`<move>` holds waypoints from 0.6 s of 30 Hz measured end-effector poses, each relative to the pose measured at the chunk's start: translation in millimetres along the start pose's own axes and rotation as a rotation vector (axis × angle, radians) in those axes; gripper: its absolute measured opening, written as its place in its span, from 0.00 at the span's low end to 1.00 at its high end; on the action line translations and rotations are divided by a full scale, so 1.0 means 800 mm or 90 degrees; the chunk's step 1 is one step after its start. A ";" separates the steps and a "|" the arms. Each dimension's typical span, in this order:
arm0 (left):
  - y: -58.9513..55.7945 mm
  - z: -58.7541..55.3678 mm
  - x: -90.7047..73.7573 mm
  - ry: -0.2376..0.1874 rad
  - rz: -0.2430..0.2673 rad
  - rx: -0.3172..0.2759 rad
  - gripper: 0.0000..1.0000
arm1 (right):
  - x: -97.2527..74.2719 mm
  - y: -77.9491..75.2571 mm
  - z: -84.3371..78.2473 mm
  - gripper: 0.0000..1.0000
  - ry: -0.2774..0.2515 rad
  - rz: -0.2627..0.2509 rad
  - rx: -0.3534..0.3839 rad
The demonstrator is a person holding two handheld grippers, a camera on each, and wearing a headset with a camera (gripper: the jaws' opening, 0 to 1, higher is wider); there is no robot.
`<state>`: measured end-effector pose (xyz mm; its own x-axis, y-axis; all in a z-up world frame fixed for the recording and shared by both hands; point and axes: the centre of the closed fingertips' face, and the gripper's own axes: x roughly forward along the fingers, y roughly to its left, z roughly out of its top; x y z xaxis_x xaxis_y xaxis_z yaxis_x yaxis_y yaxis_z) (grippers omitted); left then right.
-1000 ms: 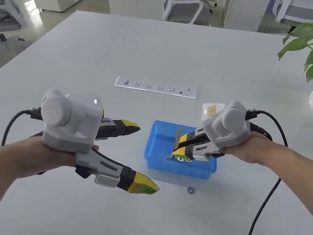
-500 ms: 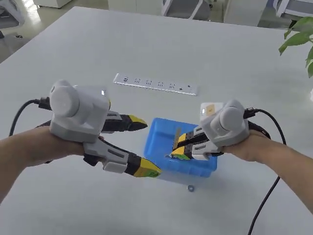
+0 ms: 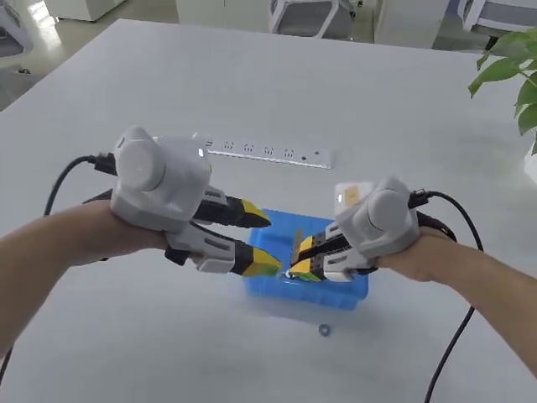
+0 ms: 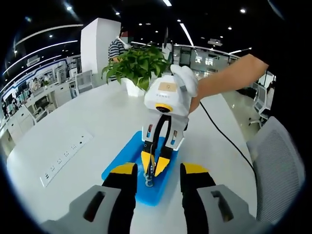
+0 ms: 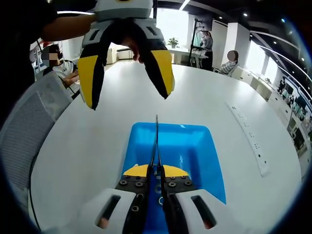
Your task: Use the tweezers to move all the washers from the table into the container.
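A blue container (image 3: 352,294) sits on the white table. My right gripper (image 3: 304,259) is shut on thin metal tweezers (image 3: 297,243), which point down into the container. In the right gripper view the tweezers (image 5: 156,141) run from my shut right gripper (image 5: 156,170) over the container's floor (image 5: 195,146). My left gripper (image 3: 260,238) is open and holds nothing, with its yellow tips just left of the right gripper over the container's left edge. In the left gripper view a small round bit at the tweezers' (image 4: 151,170) tip cannot be made out. One small washer (image 3: 324,330) lies on the table in front of the container.
A white power strip (image 3: 268,152) lies beyond the container. A green plant (image 3: 512,75) stands at the table's far right. Office chairs stand past the far edge, and a grey mesh chair (image 4: 278,165) is close to the table. Cables trail from both grippers.
My left gripper has moved right and up to the container, and its open jaws now stand beside the right gripper's tips. The right gripper with the tweezers has hardly moved.
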<state>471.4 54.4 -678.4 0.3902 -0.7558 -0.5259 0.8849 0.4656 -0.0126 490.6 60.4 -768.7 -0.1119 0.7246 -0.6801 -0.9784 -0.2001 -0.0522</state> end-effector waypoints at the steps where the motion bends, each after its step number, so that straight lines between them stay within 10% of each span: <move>1: 0.001 0.002 0.002 0.000 -0.001 0.003 0.37 | 0.000 0.000 0.000 0.09 0.001 -0.001 0.000; 18: 0.003 0.005 0.041 0.033 -0.028 0.045 0.15 | -0.002 0.001 -0.002 0.09 0.003 0.002 -0.004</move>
<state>487.1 29.2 -692.4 0.3383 -0.7493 -0.5692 0.9175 0.3971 0.0226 489.9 58.0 -768.9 -0.1138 0.7214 -0.6831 -0.9771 -0.2057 -0.0545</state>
